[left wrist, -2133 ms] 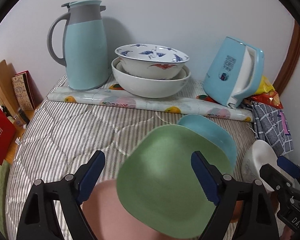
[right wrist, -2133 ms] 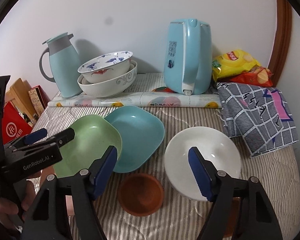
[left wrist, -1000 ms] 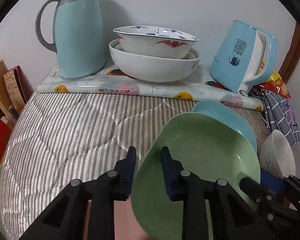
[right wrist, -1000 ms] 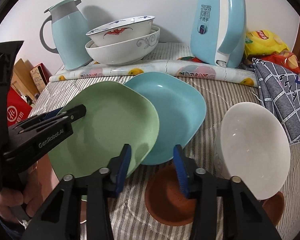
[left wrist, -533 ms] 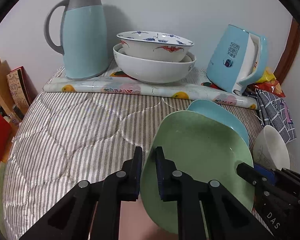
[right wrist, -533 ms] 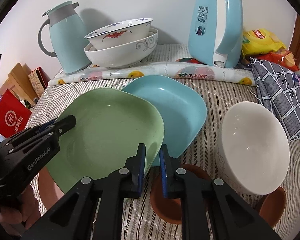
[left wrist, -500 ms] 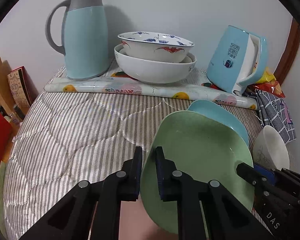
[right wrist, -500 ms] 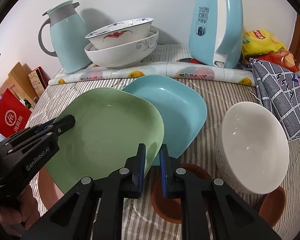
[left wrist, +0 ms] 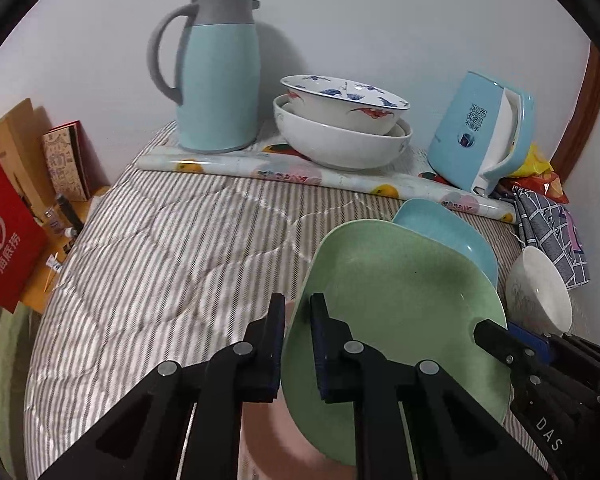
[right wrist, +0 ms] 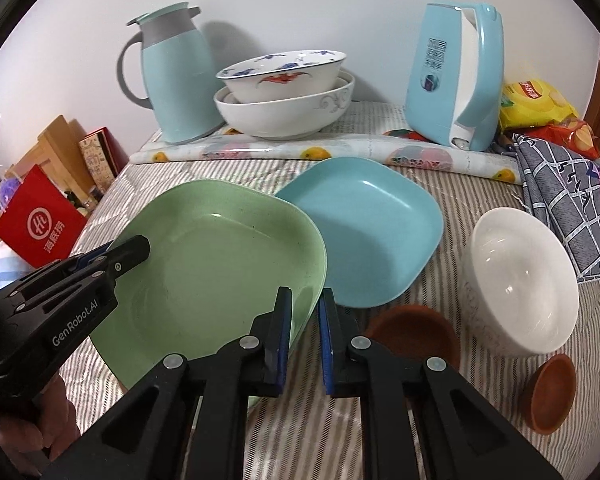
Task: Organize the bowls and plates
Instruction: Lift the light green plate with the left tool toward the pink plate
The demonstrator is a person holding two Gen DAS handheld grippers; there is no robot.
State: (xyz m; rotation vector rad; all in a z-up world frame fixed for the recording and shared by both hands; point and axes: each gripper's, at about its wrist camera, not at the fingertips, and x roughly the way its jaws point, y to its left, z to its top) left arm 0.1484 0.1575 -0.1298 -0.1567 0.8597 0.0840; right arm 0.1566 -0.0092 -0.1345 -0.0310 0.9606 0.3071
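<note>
The green plate [right wrist: 220,264] is pinched at opposite rims by the left gripper [left wrist: 298,316] and right gripper [right wrist: 305,312], overlapping the blue plate [right wrist: 376,236]. Unsorted: the white bowl [right wrist: 524,280] and 2 brown saucers [right wrist: 416,340]; 2 patterned bowls [right wrist: 284,96] are nested.

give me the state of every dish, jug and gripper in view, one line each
green plate: clamped at both edges, tilted, overlapping the blue plate
blue plate: on the bedding, empty
white bowl: tipped on its side, empty
patterned bowl: nested in the big white bowl
thermos jug: upright, lid on
left hand-held gripper: shut on green plate
right hand-held gripper: shut on green plate
</note>
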